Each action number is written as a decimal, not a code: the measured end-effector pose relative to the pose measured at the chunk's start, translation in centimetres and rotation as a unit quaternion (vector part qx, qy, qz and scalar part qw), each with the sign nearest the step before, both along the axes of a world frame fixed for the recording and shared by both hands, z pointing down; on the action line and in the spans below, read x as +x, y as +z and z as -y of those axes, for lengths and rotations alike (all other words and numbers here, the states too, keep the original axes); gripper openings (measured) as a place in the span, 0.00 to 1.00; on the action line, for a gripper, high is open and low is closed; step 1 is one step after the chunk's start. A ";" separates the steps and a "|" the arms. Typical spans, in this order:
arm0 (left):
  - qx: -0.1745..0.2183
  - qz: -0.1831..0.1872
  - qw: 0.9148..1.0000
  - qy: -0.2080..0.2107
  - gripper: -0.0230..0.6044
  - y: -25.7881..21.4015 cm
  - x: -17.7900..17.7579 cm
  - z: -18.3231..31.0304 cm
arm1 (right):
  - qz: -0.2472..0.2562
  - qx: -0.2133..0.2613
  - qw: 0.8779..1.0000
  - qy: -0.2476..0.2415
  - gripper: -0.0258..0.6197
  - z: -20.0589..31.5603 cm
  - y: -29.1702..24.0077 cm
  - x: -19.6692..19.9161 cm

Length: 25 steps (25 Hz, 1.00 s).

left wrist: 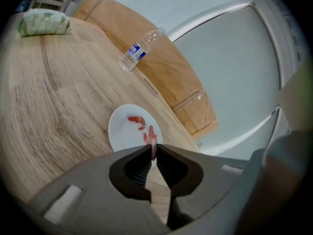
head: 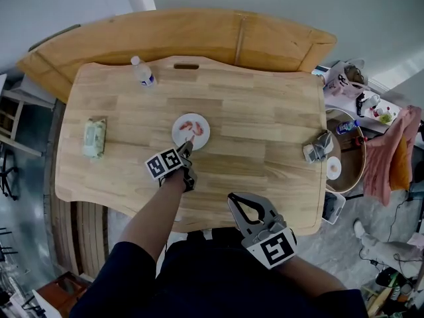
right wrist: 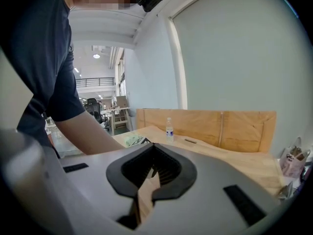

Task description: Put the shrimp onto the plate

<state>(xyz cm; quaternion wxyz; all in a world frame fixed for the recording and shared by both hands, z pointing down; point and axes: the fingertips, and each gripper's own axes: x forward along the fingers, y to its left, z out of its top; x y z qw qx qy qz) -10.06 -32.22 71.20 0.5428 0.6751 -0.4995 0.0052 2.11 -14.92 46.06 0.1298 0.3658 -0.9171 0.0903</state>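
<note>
A round white plate (head: 203,135) sits near the middle of the pale wooden table (head: 265,124), 1 curled pink shrimp (head: 188,124) on it. At its near rim is the left gripper (head: 189,142), another shrimp (left wrist: 152,141) between its jaws. A clear plastic bottle (head: 142,71) stands by the far edge, a soft green packet (head: 95,138) near the left edge. The right gripper (head: 233,197) is over the near edge.
</note>
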 end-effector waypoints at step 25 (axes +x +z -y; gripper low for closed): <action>-0.078 -0.078 0.994 -0.008 0.17 3.0 -0.2 1.5 | -0.013 -0.015 1.000 -0.005 0.05 0.3 1.3 -0.9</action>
